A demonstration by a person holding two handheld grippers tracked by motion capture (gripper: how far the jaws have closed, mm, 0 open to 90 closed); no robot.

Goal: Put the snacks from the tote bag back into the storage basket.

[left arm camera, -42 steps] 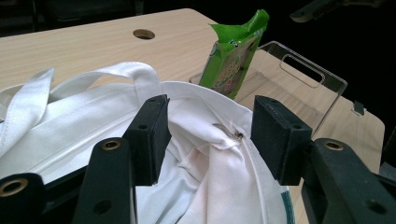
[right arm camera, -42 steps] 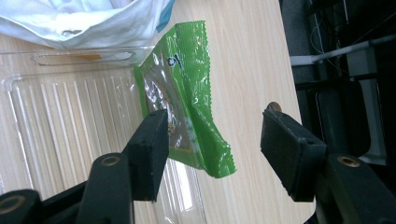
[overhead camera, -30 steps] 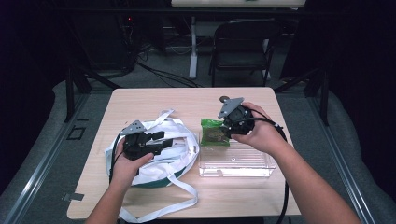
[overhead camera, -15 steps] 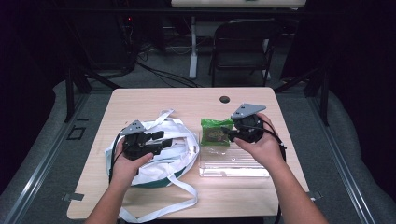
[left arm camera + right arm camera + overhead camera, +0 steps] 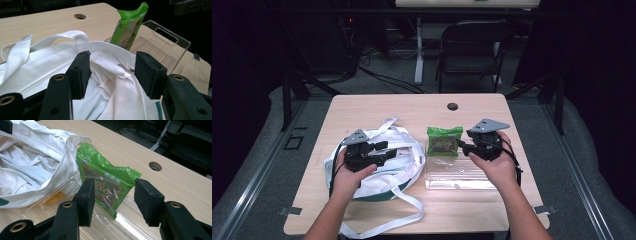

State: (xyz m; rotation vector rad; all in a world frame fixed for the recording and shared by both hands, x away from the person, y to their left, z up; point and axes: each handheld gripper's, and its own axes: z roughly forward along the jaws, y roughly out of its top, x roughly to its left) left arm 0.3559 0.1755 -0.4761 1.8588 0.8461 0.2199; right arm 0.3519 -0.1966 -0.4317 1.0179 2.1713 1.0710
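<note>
The green snack packet [image 5: 444, 141] leans on the clear tray's [image 5: 462, 177] far edge, its print blurred, between the wide-open right gripper [image 5: 460, 145] and the white bag [image 5: 379, 165] under the open left gripper [image 5: 386, 151], on a wooden table [image 5: 412, 107] in a dark room.

The desk [image 5: 387, 107] is pale wood-grain board with a smooth matt face. The bag [image 5: 47, 67] is white woven cloth, matt and creased, with flat webbing straps. The snack packet [image 5: 105, 182] is glossy green plastic film, crinkled. The tray [image 5: 175, 42] is clear, shiny hard plastic. The left hand-held gripper [image 5: 111, 72] has matt black plastic jaws with brass-coloured metal inserts.
</note>
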